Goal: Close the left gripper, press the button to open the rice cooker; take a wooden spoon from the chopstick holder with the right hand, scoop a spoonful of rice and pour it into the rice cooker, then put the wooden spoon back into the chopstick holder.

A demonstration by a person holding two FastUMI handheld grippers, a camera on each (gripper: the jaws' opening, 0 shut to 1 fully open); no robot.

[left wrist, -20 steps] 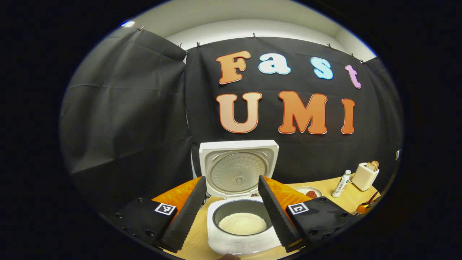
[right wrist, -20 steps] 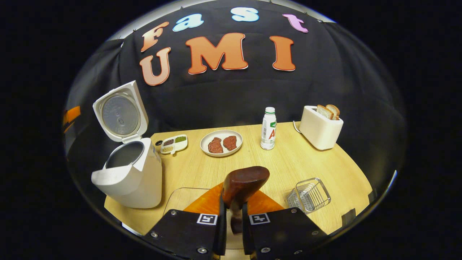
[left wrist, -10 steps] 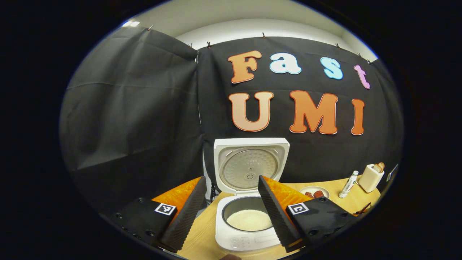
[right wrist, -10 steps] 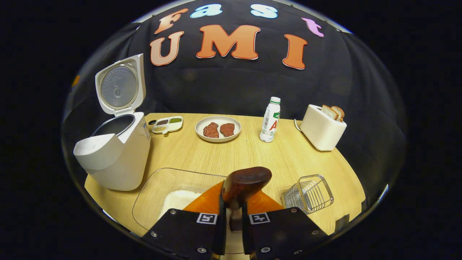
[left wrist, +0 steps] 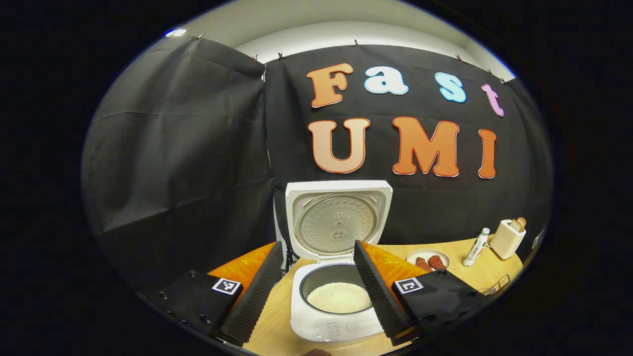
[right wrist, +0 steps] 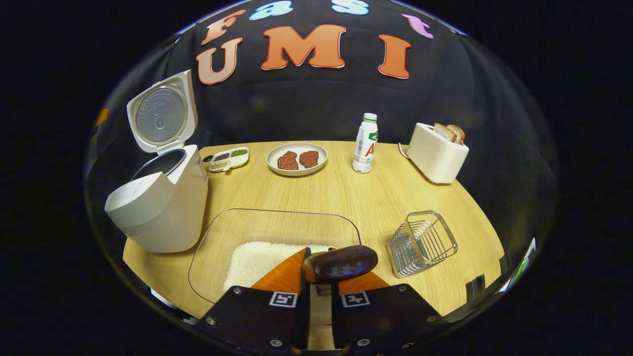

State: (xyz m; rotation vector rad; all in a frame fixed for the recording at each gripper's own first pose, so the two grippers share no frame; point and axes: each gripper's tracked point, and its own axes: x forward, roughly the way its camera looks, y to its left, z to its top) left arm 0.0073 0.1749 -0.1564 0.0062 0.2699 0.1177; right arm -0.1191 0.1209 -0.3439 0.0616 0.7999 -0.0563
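The white rice cooker stands with its lid up, and its pot holds white rice. My left gripper is open, its fingers on either side of the cooker, hanging back from it. My right gripper is shut on the handle of the dark wooden spoon, whose bowl tips forward over the clear glass dish of rice. The wire chopstick holder stands right of the dish.
At the back of the wooden table sit a small tray of grains, a plate with two pieces of meat, a white bottle and a toaster with bread.
The right gripper has tilted downward with the spoon, bringing the glass dish and its rice fully into view. The left gripper has shifted slightly; the cooker stays open.
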